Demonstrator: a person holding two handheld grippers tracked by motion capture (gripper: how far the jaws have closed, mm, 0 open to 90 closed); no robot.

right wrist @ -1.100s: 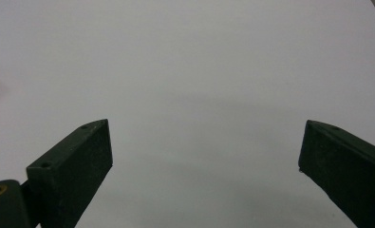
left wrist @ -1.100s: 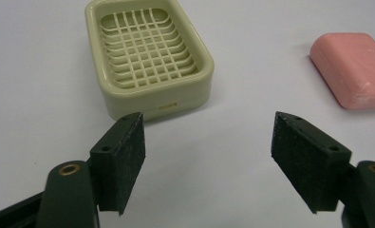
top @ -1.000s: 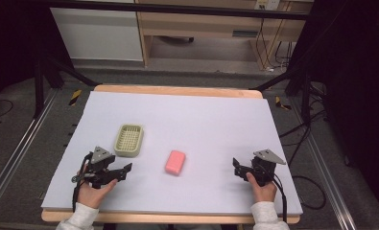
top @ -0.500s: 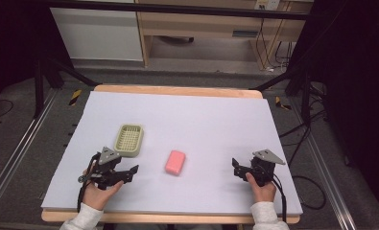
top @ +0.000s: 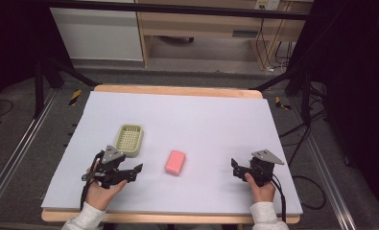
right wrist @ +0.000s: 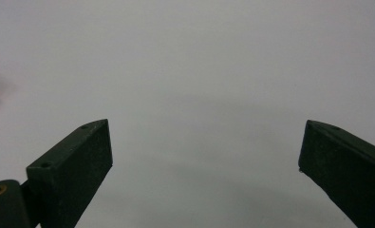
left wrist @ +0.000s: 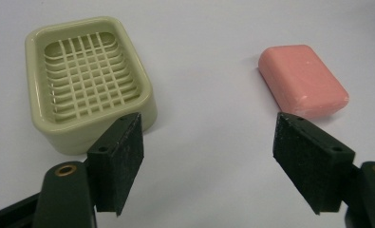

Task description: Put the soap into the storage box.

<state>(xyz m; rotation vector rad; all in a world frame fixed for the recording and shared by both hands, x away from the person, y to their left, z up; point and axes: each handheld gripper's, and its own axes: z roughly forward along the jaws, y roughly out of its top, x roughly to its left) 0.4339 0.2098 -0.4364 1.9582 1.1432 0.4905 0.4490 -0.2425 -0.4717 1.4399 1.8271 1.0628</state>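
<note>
**Lining up on the soap before the grasp**

While both grippers rest low over the white table cover (top: 192, 115), the work in hand looks like picking up the pink soap bar (top: 175, 162) and setting it in the green soap dish (top: 130, 139). The left gripper (top: 138, 169) is the nearer one: its jaws stand wide apart and empty, with the bar ahead of the right-hand jaw and the dish ahead of the left-hand jaw in the left gripper view. The right gripper (top: 235, 167) sits well apart on the other side of the bar, jaws likewise spread and holding nothing, aimed at bare cover.

To do the step well, I judge the left gripper should swing toward the bar until the soap sits centred between the pads, then come down so the pads meet its two long sides rather than its ends or corners. A soap bar is smooth and rounded at the edges, so a square, low grip across the narrow width should keep it from squirting out.

Seen from the high view, the bar lies flat near the table's middle, just right of the dish and apart from it. Its long axis runs roughly away from the person, tilted slightly to the right at the far end. The dish lies on a similar line, open side up.
</note>
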